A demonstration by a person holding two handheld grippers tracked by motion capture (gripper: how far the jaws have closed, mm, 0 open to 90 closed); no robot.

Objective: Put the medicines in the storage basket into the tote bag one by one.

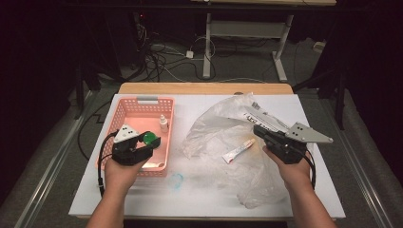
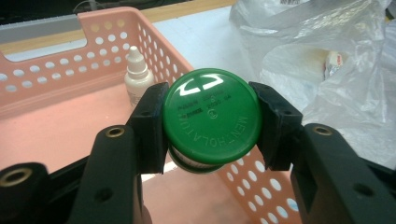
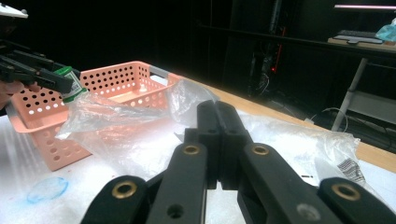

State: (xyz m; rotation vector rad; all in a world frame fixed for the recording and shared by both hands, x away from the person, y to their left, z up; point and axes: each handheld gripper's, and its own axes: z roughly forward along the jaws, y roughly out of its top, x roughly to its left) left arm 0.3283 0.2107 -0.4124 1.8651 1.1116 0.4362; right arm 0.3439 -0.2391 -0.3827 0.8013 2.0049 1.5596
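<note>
My pink basket point(image 1: 124, 114) at nine o'clock already holds a dropper bottle point(image 1: 163, 123). My left tongs point(image 1: 151, 139) clamp the green-capped jar point(image 2: 212, 116) above it, unreleased. My right tongs point(image 3: 218, 140), pressed together, rest at three o'clock; a tube point(image 1: 238, 150) awaits.

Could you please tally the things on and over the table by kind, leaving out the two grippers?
Pink basket: 1
Green-capped jar, held in the left gripper over the basket: 1
Small white dropper bottle, standing in the basket: 1
Clear plastic bag: 1
White tube, lying at the bag: 1
Total: 5
</note>
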